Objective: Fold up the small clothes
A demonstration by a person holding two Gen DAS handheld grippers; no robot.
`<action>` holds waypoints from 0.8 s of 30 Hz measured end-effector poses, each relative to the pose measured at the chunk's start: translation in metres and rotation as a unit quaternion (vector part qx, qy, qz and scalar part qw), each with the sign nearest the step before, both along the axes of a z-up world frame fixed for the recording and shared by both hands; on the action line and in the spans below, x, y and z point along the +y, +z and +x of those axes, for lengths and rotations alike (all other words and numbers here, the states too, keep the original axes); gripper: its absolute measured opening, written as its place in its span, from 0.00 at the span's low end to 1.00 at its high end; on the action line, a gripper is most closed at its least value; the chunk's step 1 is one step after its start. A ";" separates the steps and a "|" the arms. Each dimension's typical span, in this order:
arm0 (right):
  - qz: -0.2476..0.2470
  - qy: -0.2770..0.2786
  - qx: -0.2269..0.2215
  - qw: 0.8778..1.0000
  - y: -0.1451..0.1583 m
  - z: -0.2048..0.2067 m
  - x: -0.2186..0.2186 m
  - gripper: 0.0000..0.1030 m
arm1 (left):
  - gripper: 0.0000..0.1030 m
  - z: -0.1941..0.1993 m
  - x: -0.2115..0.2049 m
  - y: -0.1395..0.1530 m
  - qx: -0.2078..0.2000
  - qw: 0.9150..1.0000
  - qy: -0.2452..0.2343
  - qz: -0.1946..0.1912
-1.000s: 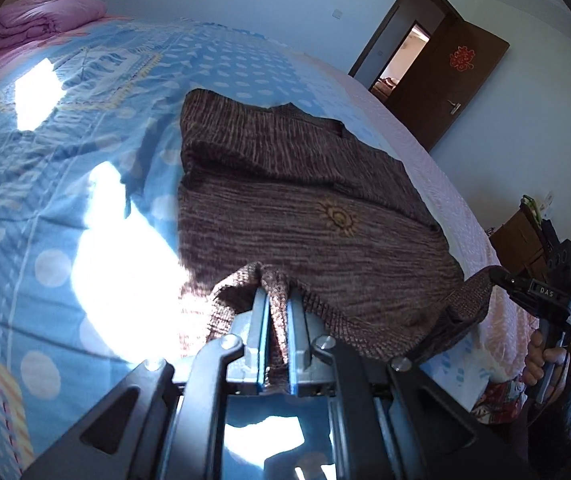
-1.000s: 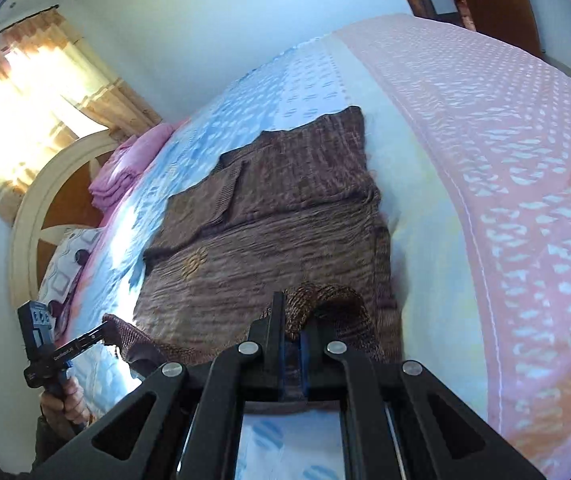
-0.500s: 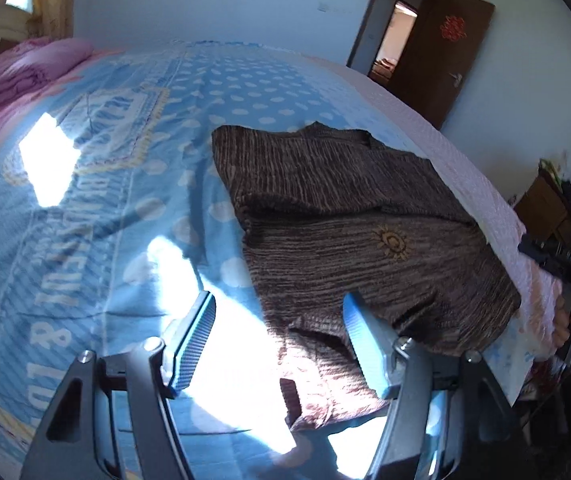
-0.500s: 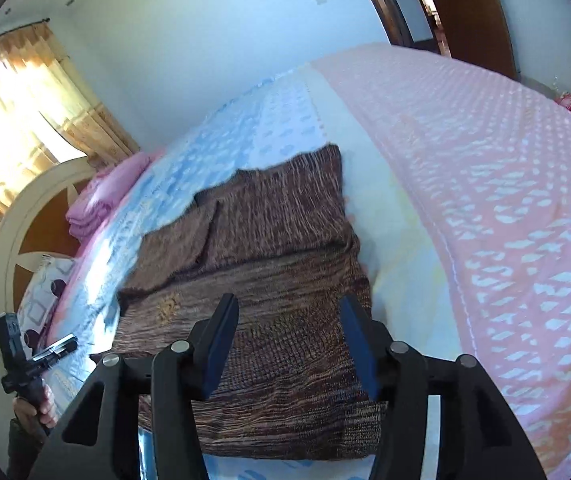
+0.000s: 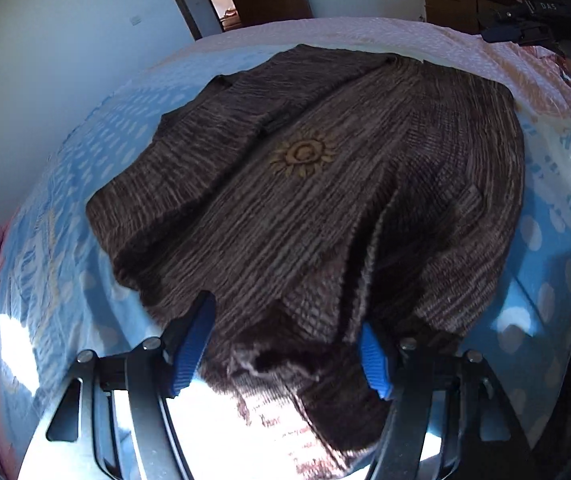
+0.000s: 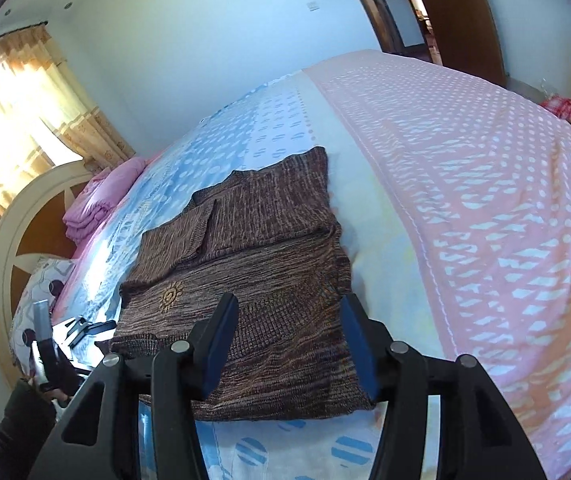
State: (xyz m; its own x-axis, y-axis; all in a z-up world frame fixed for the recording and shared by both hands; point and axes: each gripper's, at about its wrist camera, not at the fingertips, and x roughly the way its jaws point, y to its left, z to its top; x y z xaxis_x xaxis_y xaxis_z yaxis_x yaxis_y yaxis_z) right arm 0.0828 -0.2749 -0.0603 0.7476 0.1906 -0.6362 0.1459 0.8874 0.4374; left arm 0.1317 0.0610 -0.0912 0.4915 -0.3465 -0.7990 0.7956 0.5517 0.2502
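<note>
A brown knit sweater [image 5: 305, 208] with a small gold sun emblem [image 5: 303, 155] lies flat on the bed, sleeves folded in; it also shows in the right wrist view [image 6: 269, 280]. My left gripper [image 5: 281, 344] is open, its blue-padded jaws standing either side of the sweater's near hem corner, holding nothing. My right gripper [image 6: 289, 344] is open over the hem at the opposite corner, empty. The right gripper [image 5: 533, 28] shows far right in the left wrist view; the left gripper [image 6: 85, 328] shows at the left in the right wrist view.
The bed has a blue dotted sheet [image 6: 245, 140] and a pink dotted quilt [image 6: 485, 200]. Folded pink bedding [image 6: 97, 200] and a pillow [image 6: 41, 292] lie by the round headboard [image 6: 9, 240]. A brown door [image 6: 457, 12] and a wooden cabinet [image 5: 457, 4] stand beyond.
One second ago both grippers were shut on the sweater's hem corners. Both opened and let it go; the sweater now lies flat. The left gripper has swung round and down close over the hem.
</note>
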 end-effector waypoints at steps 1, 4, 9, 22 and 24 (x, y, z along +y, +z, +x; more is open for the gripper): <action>0.002 -0.004 0.000 1.000 0.000 -0.003 -0.002 0.53 | 0.68 0.004 0.000 0.000 0.006 1.000 -0.001 -0.012; 0.000 -0.017 -0.003 1.000 0.003 -0.013 -0.011 0.53 | 0.52 0.020 0.015 0.001 0.076 0.994 0.028 -0.079; 0.022 -0.024 0.003 0.999 -0.005 -0.012 -0.020 0.53 | 0.25 0.043 0.057 -0.012 0.191 0.946 0.118 -0.235; -0.104 0.001 0.031 0.994 -0.014 0.006 0.000 0.53 | 0.22 0.042 0.061 -0.014 0.193 0.932 0.155 -0.263; -0.122 0.026 0.039 0.991 -0.020 0.018 0.006 0.53 | 0.22 0.042 0.060 -0.014 0.194 0.931 0.161 -0.263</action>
State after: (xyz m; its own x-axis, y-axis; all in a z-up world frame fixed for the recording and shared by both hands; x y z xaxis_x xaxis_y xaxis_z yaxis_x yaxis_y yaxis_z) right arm 0.1007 -0.2693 -0.0807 0.6870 0.0611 -0.7241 0.1227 0.9724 0.1984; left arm 0.1738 0.1211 -0.1056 0.3479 -0.6241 -0.6997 0.5419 0.7428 -0.3931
